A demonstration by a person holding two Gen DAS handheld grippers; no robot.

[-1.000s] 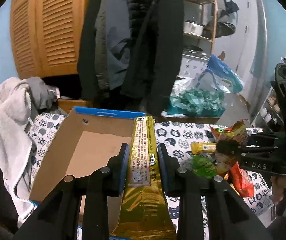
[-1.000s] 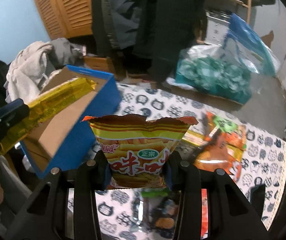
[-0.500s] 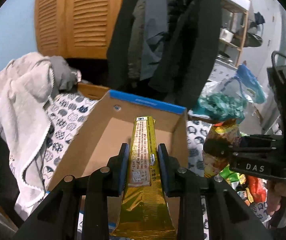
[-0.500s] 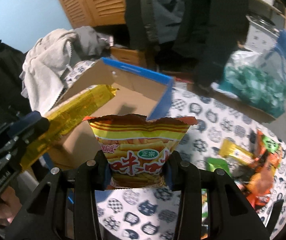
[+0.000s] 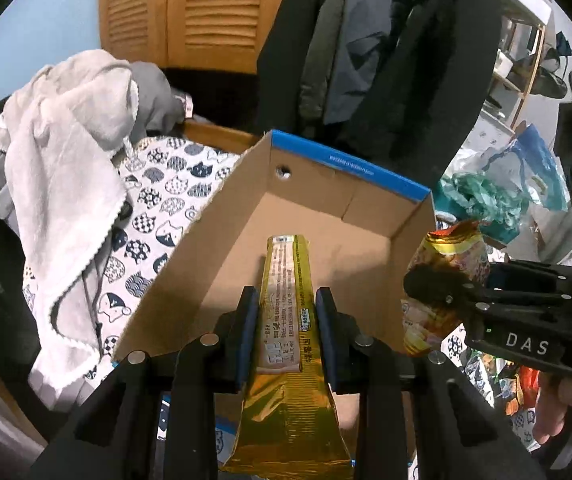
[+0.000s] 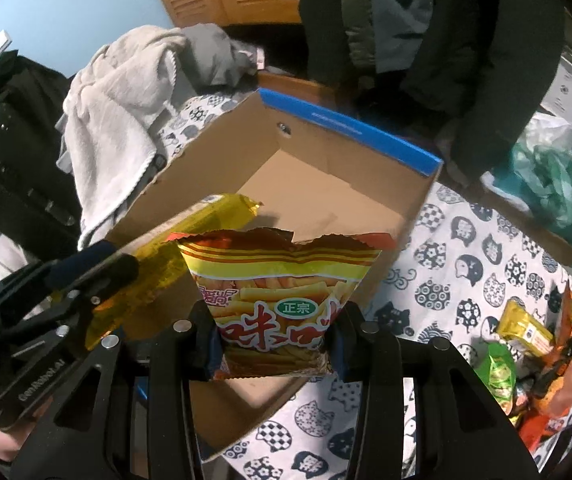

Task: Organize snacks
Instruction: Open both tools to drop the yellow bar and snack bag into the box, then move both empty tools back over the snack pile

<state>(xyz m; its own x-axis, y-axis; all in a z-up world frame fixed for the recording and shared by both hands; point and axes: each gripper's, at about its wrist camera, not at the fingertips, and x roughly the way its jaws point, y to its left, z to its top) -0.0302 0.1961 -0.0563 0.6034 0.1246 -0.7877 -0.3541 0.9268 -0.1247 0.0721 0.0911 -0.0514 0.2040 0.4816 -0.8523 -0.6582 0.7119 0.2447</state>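
My left gripper [image 5: 286, 312] is shut on a long gold snack pack [image 5: 286, 280] and holds it over the open cardboard box [image 5: 246, 216] with a blue rim. My right gripper [image 6: 272, 332] is shut on a yellow-and-red chip bag [image 6: 274, 280] and holds it above the box [image 6: 326, 168], beside the gold pack [image 6: 190, 232]. The right gripper with its bag [image 5: 446, 280] shows at the box's right wall in the left wrist view. The left gripper [image 6: 98, 268] shows at the left in the right wrist view. The box floor looks bare.
Loose snack packs [image 6: 526, 328] lie on the cat-print cloth [image 6: 466, 248] to the right of the box. A grey-white towel [image 5: 66, 152] hangs at the left. Dark coats [image 5: 386, 48] hang behind the box. A bag of green stuff [image 6: 558, 184] sits at the far right.
Both grippers have moved left from the snack pile to above the box, each still holding its pack. The gold pack's tip now points down into the box.
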